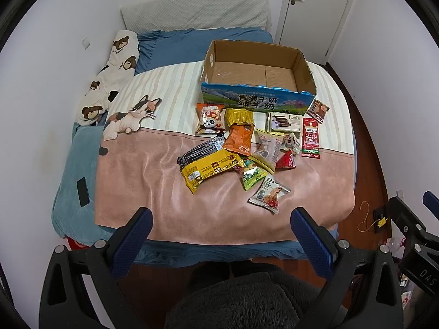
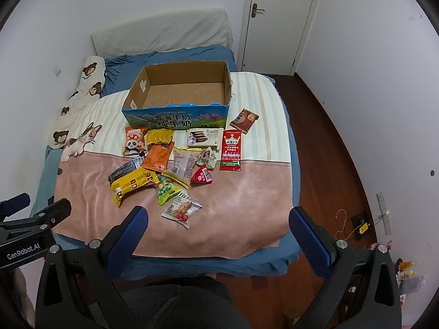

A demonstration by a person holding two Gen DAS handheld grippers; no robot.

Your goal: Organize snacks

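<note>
At the far left of the left wrist view a bear pillow [image 1: 109,79] lay along the wall and a phone [image 1: 82,192] rested on the blue blanket at the bed's edge, both well apart from the work. Nearer the frame's middle the snacks [image 1: 247,148] lay in a loose heap on the pink blanket [image 1: 142,181], overlapping one another, which suggested they had been tipped out to be sorted. Leftmost in the heap were a panda packet [image 1: 210,119] and, below it, a black bar [image 1: 200,150] partly covered by a yellow bag [image 1: 211,168]. Right of these sat an orange packet [image 1: 239,139], and lowest of all, apart from the rest, a silver pouch [image 1: 270,194]. Further right lay a wafer pack [image 1: 285,122] and a red sachet [image 1: 311,138].

Above the heap, at upper centre, the box [image 1: 256,100] stood with its top open and nothing in it, just behind the nearest packets; it was probably meant to receive them.

At the bottom of each view the claws hung short of the bed's near edge. The left gripper [image 1: 221,231] had its fingers spread wide with nothing between them. The right gripper [image 2: 218,230] was likewise spread and bare. No sorting appeared to have begun, and the silver pouch looked the easiest first pick.
</note>
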